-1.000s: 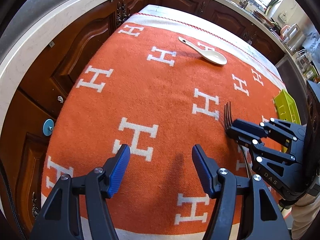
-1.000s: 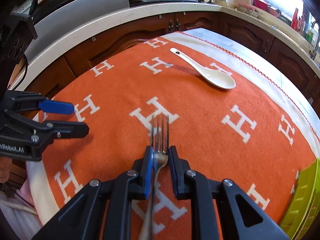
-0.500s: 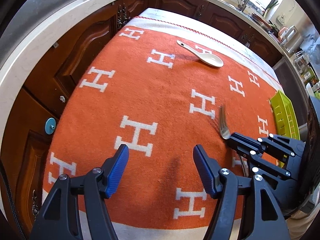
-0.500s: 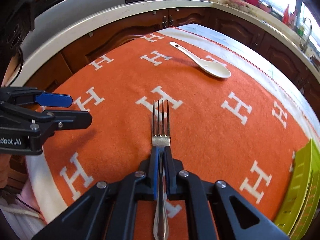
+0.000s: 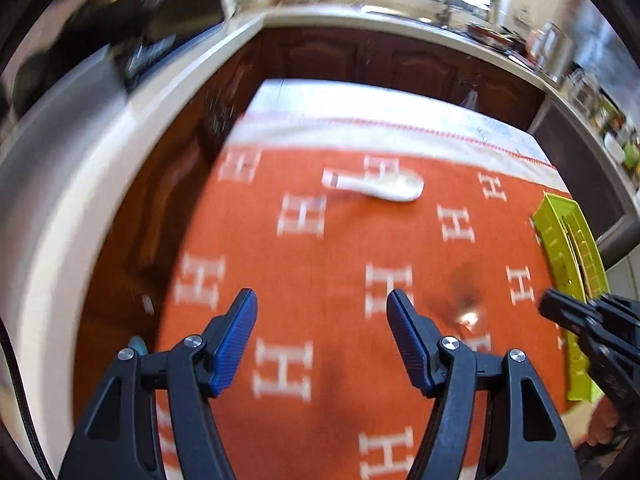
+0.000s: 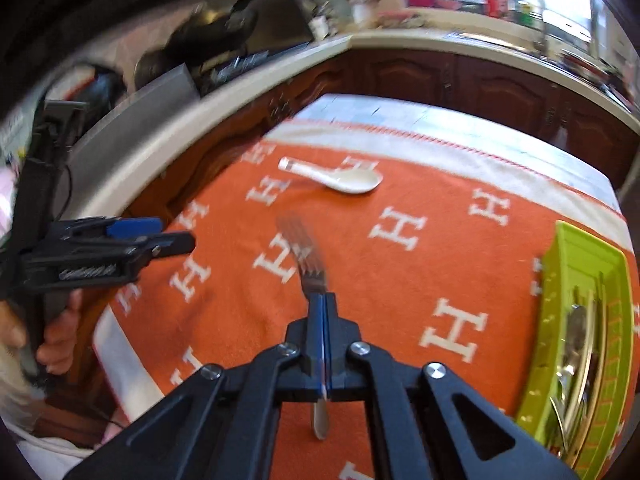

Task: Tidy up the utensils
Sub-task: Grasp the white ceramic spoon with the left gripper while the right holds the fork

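My right gripper (image 6: pixel 323 300) is shut on a metal fork (image 6: pixel 305 254) and holds it lifted above the orange cloth, tines pointing away. A white ceramic spoon (image 6: pixel 344 178) lies on the cloth at the far side; it also shows in the left wrist view (image 5: pixel 380 185). A green utensil tray (image 6: pixel 560 288) at the right holds several metal utensils (image 6: pixel 576 352). My left gripper (image 5: pixel 322 340) is open and empty above the cloth near its front. The right gripper (image 5: pixel 592 324) shows at the right edge of the left wrist view, in front of the tray (image 5: pixel 568 240).
The orange cloth with white H marks (image 5: pixel 344 248) covers the table. Dark wooden cabinets (image 6: pixel 460 80) and a pale countertop (image 6: pixel 160 136) wrap around the far and left sides. The left gripper (image 6: pixel 120 240) shows at the left of the right wrist view.
The right gripper has lifted the fork off the cloth and swung toward the green tray. Both views have tilted up and are blurred by motion. The left gripper stays open.
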Available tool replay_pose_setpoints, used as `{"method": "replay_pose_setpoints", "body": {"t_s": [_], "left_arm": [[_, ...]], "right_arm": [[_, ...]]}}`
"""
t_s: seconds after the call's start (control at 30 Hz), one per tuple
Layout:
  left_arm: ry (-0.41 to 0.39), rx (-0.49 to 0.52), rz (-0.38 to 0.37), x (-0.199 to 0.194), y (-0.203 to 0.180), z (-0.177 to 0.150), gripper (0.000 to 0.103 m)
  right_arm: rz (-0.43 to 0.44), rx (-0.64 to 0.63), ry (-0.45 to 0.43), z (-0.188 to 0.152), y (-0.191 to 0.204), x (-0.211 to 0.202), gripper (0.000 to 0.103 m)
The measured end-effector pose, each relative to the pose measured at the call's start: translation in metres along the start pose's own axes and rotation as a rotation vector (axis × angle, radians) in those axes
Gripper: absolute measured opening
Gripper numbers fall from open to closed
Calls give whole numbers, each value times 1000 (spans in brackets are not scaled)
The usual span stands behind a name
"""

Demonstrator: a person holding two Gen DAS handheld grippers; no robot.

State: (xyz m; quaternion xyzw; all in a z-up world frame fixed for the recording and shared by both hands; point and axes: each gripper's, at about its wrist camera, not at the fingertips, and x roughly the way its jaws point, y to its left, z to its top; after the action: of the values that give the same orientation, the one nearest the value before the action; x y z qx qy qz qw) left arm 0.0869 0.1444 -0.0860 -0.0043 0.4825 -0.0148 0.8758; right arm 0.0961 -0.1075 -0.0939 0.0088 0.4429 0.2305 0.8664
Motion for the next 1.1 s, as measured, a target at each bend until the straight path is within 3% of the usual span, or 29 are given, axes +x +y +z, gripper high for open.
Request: {"method": "replay_pose_setpoints", "body": {"t_s": [0.17, 0.37, 0.47, 0.67, 0.87, 1.1], "left_arm": [[5, 102, 20, 15, -13, 38, 67], [56, 288, -57, 44, -28, 77, 68], [96, 369, -58, 69, -36, 97, 72], [188, 427, -77, 128, -46, 126, 72], [222, 527, -46, 168, -55, 122, 73], [195, 529, -106, 170, -51, 113, 73]], "right_arm": [[-1, 27, 12, -6, -8, -1, 0], [49, 17, 54, -7, -1, 16, 0], [68, 26, 47, -5, -1, 19, 0], [84, 51, 55, -9, -8, 24, 0], [77, 95, 65, -13, -27, 26, 0], [77, 111, 79, -16, -37, 33, 0]]}}
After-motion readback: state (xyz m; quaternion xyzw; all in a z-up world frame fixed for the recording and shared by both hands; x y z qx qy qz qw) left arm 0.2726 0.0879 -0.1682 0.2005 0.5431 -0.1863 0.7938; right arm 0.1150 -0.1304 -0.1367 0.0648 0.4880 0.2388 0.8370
